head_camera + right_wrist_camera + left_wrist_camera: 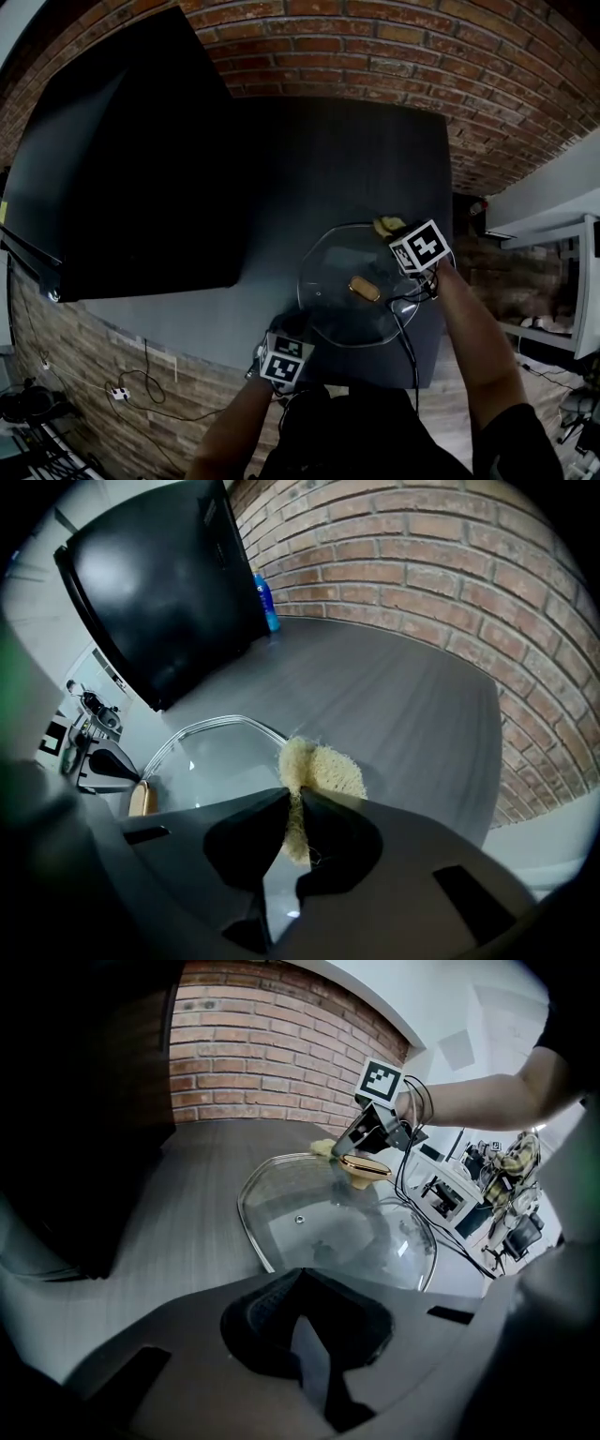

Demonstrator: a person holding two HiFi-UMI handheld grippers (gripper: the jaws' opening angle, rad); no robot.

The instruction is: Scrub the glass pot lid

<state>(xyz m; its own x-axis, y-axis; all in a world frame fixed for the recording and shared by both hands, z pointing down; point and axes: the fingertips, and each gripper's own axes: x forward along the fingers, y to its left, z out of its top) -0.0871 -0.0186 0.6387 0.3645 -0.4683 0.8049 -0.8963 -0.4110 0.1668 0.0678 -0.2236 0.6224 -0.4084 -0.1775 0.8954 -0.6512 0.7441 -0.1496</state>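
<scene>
Where the table [356, 159] runs along the brick wall [422, 47], a large black panel [131, 159] fills the left side, and beside it in the right gripper view stands a small blue bottle [265, 602]. Your left hand-held gripper [298, 330] sits at the table's near edge. In the left gripper view its jaws are drawn together at the tips [298, 1277], right on the near rim of the glass pot lid [328, 1232], which they appear to pinch. The glass pot lid [333, 281] lies just right of centre on the table, toward the near edge, and you can see the table's grain through it. Its tan handle [364, 289] sits near the middle of the glass; it shows too in the left gripper view [366, 1166] and at the far side in the right gripper view [142, 799]. Further right, your right hand-held gripper [398, 234] reaches over the lid's far rim. Its jaws are clamped narrow on a pale yellow fibrous scrubber [323, 771], which bulges out past the tips [292, 803]. The scrubber [384, 225] touches the rim of the lid [206, 761] on the side toward the wall.
</scene>
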